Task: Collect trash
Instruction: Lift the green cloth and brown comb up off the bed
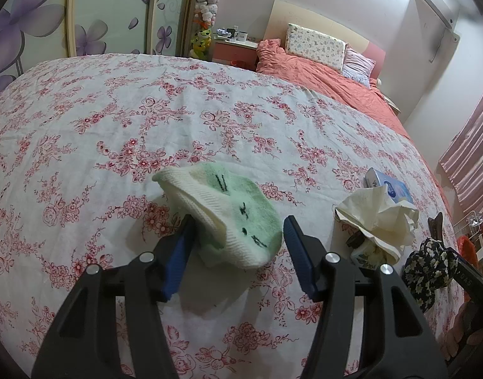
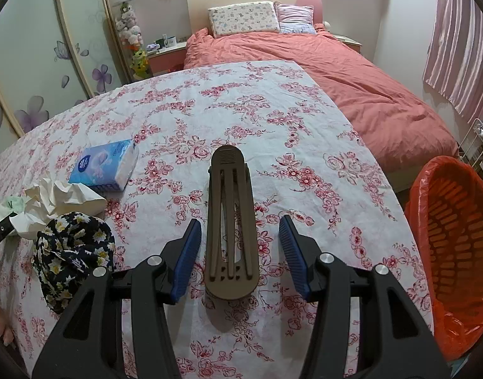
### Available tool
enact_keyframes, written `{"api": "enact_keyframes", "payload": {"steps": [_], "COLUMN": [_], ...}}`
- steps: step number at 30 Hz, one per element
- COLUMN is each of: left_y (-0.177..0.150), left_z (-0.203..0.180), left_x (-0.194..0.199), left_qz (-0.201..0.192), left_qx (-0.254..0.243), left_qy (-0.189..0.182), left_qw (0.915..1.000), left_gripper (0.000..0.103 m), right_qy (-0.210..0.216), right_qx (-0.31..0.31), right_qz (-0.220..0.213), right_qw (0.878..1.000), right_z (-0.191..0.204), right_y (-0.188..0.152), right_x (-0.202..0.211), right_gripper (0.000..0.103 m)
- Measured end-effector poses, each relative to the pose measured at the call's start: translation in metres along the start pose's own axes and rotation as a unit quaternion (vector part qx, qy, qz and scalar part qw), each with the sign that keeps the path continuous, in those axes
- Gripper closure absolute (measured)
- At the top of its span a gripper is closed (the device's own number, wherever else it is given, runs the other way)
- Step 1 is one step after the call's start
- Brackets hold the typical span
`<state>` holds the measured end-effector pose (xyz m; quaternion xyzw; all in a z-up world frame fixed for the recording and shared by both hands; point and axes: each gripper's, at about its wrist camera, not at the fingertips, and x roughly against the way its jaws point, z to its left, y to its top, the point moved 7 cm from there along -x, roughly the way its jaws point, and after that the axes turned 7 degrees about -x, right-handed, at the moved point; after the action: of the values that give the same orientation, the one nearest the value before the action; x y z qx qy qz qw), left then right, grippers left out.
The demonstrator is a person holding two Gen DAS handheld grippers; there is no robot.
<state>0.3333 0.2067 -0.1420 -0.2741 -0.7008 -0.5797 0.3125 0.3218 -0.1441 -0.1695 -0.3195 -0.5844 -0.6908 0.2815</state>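
Red-on-white floral cloth covers the table that carries everything here. In the left wrist view, the left gripper hangs over the table's near part with its 2 blue-padded jaws apart; a green and cream knitted sock lies between them, its cream cuff touching the left pad while the right pad stands just clear of it. Toward the table's right edge sits a heap of crumpled white tissue, with a blue tissue pack just behind it and a dark floral scrunchie just in front, near the edge. In the right wrist view, the right gripper also has its jaws apart, with a brown plastic hair clip lying lengthwise between them and touched by neither pad. At the table's left side lie the blue tissue pack, the crumpled tissue and the scrunchie, crowded close together. Beyond the table's right edge stands an orange slotted bin lined with a red bag. A bed with a coral quilt lies past the table's far edge.
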Motion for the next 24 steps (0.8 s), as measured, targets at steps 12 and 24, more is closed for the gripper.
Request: {"api": "enact_keyframes", "payload": {"steps": [12,24], "left_y": [0.001,0.007], "left_z": [-0.017,-0.031], "left_x": [-0.009,0.011], "left_qz": [0.025,-0.008], "left_qx": [-0.081,-0.113], "left_qy": [0.071,0.048], "left_qw": [0.9939,0.9923], "left_gripper": [0.053,0.088], "right_qy": [-0.009,0.006], "right_qx": [0.010,0.010], "right_qz": [-0.003,-0.027], "right_qw": [1.000,1.000], "right_z": [0.004,0.001], "right_y": [0.009,0.004], "right_x": [-0.005,0.014], "right_gripper": [0.065,0.070]}}
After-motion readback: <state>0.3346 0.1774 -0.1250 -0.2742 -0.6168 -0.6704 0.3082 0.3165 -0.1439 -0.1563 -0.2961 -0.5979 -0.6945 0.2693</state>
